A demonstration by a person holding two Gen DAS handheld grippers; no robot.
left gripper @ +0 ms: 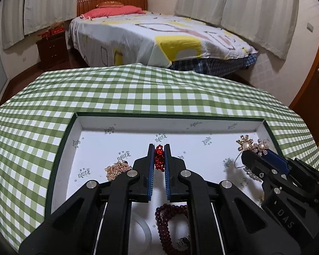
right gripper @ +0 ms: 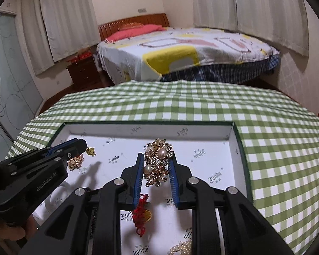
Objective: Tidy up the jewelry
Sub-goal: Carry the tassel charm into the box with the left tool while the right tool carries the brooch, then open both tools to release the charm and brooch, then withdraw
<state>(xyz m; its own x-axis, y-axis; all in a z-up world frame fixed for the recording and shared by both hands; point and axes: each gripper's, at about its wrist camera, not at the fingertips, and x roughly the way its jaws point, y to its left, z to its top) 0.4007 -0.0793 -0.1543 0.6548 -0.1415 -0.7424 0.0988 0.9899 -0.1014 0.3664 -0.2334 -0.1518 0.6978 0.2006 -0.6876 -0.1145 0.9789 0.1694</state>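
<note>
A white tray with a dark green rim lies on the green checked tablecloth. My left gripper hangs over its middle, shut on a small red beaded ornament. From the right wrist view this gripper enters at the left, with a gold charm at its tip. My right gripper is shut on a gold brooch with pearls. It hovers over the tray's right part, and the left wrist view shows it with the brooch.
In the tray lie a gold chain pile, a dark red bead bracelet, a clear bangle, a red knot with a gold charm and a pearl strand. A bed stands beyond the table.
</note>
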